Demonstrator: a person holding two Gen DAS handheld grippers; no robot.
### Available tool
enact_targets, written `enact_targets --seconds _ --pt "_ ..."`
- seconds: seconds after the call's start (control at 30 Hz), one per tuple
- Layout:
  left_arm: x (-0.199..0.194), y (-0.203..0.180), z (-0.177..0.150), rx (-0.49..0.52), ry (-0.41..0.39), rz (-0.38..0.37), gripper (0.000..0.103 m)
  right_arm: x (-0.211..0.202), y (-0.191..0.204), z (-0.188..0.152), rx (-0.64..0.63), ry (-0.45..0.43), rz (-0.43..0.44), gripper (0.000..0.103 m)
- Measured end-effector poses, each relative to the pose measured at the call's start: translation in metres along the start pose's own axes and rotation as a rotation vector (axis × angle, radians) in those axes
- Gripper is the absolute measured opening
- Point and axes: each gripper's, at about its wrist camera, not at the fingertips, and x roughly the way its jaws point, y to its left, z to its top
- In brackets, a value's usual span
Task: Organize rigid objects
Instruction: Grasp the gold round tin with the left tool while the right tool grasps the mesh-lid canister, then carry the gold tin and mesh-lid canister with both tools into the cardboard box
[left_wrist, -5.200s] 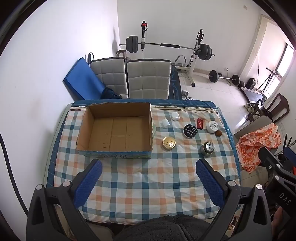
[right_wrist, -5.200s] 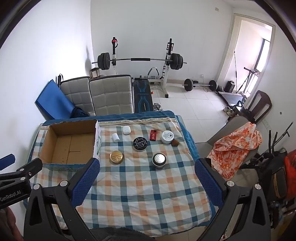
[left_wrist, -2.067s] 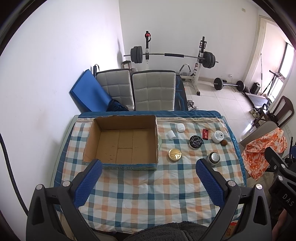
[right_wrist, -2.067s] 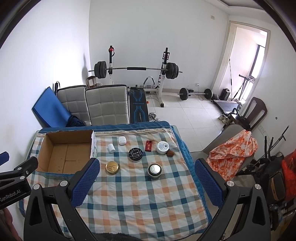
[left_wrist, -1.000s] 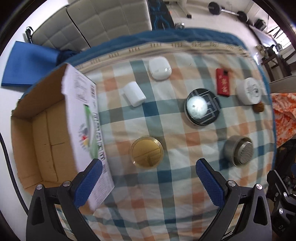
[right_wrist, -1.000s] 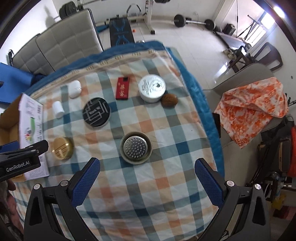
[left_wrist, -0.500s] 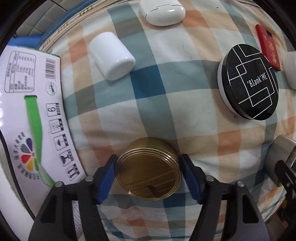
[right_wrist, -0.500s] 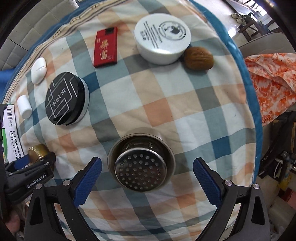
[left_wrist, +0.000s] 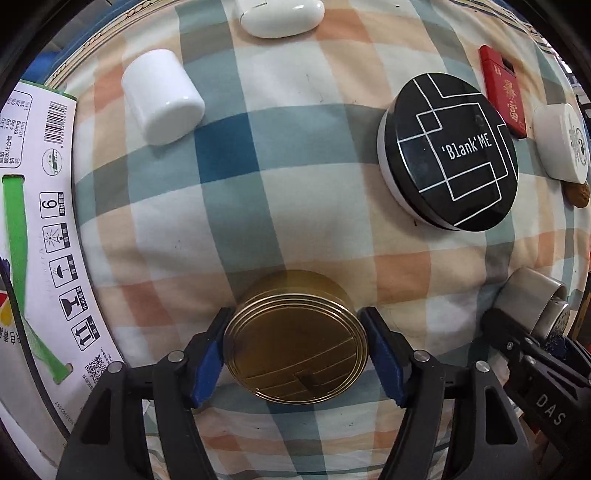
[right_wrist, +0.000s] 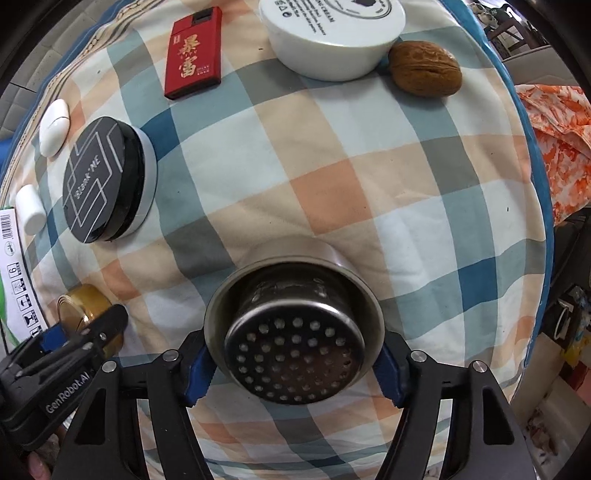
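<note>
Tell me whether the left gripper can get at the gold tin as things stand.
Probably yes: the left gripper already straddles the gold tin, blue pads either side, jaws opening slightly, nothing between. The cardboard box stands clear to the left.

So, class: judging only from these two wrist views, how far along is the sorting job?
Nothing looks sorted yet: the black tin, red case and walnut lie on the cloth. In hand: the left gripper brackets the gold tin; the right gripper is closing around the steel strainer. Left: moving everything.
</note>
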Motion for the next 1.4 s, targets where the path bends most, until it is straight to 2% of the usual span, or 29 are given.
enact_targets --seconds 0.07,0.13,0.17,0.33,0.5,0.7,0.93,1.13,1.4 --pt "0.005 -0.004 -0.001 0.006 -0.004 0.006 0.068 0.007 0.002 0.005 -0.002 0.006 -0.013 0.074" --pt "0.004 -0.004 0.013 0.004 -0.006 0.006 0.067 0.016 0.003 0.008 -0.004 0.003 -0.025 0.074" --pt "0.004 -0.006 0.012 0.006 -0.013 0.008 0.065 0.022 0.015 0.006 -0.004 0.003 -0.033 0.074" --pt "-0.007 0.002 0.021 0.004 -0.025 0.007 0.062 0.019 0.012 0.004 -0.001 0.006 -0.035 0.073" --pt "-0.017 0.006 0.014 -0.002 -0.039 0.01 0.062 0.021 0.016 0.007 0.006 0.005 -0.033 0.073" --pt "-0.04 0.001 -0.003 0.015 -0.093 0.014 0.062 0.011 0.008 -0.013 -0.017 -0.005 -0.014 0.072" --pt "-0.096 0.002 -0.033 0.013 -0.209 0.003 0.062 -0.017 0.012 -0.029 -0.089 -0.076 0.002 0.072" --pt "-0.158 0.011 -0.059 -0.02 -0.302 -0.043 0.062 -0.059 0.023 -0.043 -0.169 -0.143 0.043 0.072" --pt "-0.227 0.064 -0.09 -0.08 -0.426 -0.087 0.062 -0.117 0.068 -0.079 -0.298 -0.229 0.107 0.072"
